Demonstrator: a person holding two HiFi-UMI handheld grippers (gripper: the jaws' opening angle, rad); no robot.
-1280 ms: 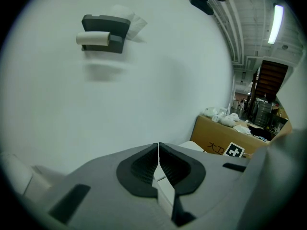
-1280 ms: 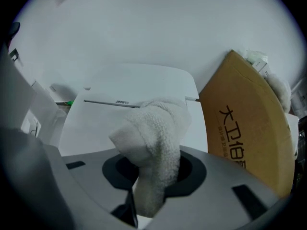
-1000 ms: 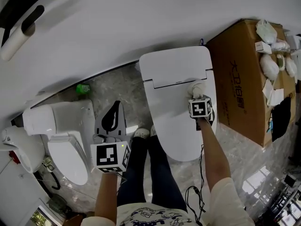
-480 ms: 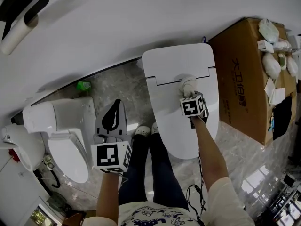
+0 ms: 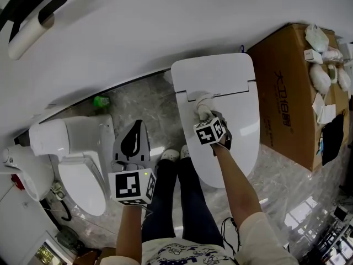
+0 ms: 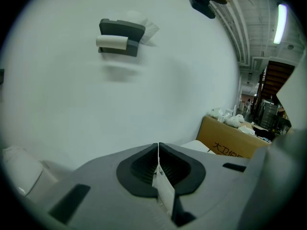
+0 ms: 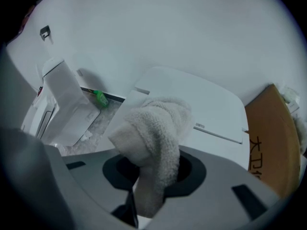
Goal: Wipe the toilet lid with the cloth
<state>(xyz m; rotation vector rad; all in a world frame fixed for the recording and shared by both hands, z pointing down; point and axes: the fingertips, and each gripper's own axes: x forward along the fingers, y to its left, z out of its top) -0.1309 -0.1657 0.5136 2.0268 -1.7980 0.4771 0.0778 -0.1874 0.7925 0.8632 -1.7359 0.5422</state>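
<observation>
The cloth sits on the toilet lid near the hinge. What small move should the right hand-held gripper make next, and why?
Probably draw the cloth forward along the left side of the toilet lid, toward its front edge. The right hand-held gripper is shut on it at the lid's rear left, so most of the lid lies in front and to the right.

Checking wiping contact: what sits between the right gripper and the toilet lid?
The white cloth, clamped in the right gripper, bunches between it and the toilet lid; the right gripper view shows this.
</observation>
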